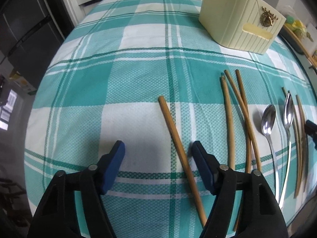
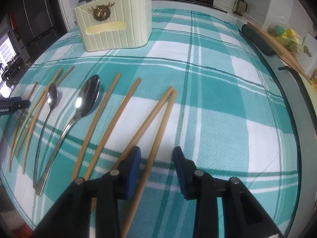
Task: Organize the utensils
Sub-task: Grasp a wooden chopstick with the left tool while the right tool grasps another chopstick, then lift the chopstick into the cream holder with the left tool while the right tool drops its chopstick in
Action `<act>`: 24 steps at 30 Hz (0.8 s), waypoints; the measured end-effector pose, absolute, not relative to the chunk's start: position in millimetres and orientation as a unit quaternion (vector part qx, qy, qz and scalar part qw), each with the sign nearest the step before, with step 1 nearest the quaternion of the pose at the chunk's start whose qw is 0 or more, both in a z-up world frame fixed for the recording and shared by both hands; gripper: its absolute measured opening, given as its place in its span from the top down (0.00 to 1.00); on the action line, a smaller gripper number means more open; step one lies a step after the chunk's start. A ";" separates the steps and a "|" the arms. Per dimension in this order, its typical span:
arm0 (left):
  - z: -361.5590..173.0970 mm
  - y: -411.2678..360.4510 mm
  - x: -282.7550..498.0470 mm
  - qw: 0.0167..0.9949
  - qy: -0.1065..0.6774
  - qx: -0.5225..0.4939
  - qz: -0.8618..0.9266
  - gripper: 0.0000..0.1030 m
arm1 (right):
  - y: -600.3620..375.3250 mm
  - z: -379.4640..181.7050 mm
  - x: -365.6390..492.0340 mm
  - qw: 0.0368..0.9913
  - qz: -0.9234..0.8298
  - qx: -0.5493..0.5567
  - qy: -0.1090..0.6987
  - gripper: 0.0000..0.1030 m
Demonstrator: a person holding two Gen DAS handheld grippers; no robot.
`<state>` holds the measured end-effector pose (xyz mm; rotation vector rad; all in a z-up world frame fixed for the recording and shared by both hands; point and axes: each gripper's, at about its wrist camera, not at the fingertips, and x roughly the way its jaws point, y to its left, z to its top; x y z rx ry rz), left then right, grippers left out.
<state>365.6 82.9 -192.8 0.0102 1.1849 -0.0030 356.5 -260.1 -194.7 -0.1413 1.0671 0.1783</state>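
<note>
**A:** What sits in front of your left gripper (image 1: 156, 150)?

**B:** Its blue fingers (image 1: 118, 148) stand apart over the checked teal cloth (image 1: 138, 59) on the bench. One wooden chopstick (image 1: 178, 148) lies between them, close to the right-hand finger, and I cannot tell whether that finger touches it. Nothing is gripped. To the right of the frame lie three more chopsticks (image 1: 229, 119) and two metal spoons (image 1: 268, 121).

**A:** And your right gripper (image 2: 156, 154)?

**B:** Its fingers (image 2: 134, 158) are narrower but still parted. A chopstick (image 2: 158, 138) runs up between them, just beside the left finger, with a clear gap to the right finger, so it is not clamped. A second chopstick (image 2: 150, 115) meets its far tip and passes under the left finger.

**A:** Where is the holder?

**B:** The cream ribbed utensil holder (image 2: 116, 29) stands upright in the upper left of the right view, well apart from the utensils. The spoons (image 2: 87, 97) lie at left centre.
</note>
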 end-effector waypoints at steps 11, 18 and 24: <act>-185.6 70.8 391.9 0.830 0.556 -0.004 -0.050 0.95 | -257.5 -192.7 414.1 0.854 0.071 -0.058 0.513 0.93; -130.1 83.8 367.0 0.866 0.495 -0.039 -0.058 0.96 | -272.2 -149.4 403.6 0.878 0.077 -0.008 0.472 0.93; -59.6 98.4 342.1 0.898 0.429 -0.063 -0.076 0.96 | -280.4 -87.6 375.5 0.900 0.095 0.013 0.425 0.93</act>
